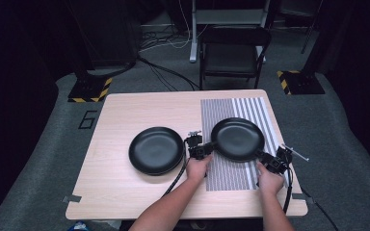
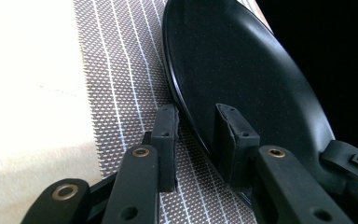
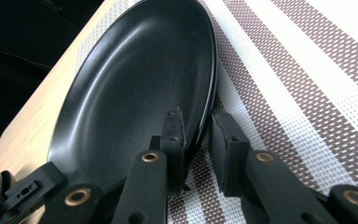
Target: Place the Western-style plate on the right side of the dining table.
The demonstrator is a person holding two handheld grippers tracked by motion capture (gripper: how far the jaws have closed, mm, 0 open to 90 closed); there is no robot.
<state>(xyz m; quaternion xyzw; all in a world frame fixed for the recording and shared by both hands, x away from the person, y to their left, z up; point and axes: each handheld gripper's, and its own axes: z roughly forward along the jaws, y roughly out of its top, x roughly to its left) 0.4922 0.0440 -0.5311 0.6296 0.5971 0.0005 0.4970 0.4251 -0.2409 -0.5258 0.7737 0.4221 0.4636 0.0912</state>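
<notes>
**Ann:** Two black plates on the table, and both grippers are on the same one, the right plate, which sits on the striped mat.

**Bo:** Yes, the left gripper comes at its near-left rim and the right gripper at its near-right rim. A hand is behind each.

**Ann:** Look along the left gripper: one jaw is over the plate, the other is outside above the mat, and the rim runs through the gap.

**Bo:** Same story in the right gripper view. The gripper straddles the rim of the plate, one jaw inside, one over the mat.

**Ann:** Clamped?

**Bo:** I can't be sure. The jaws stand close about the rim on both sides, but whether the pads actually press it isn't clear from here.

**Ann:** And the left plate lies alone on bare wood, just beside the left gripper.
</notes>
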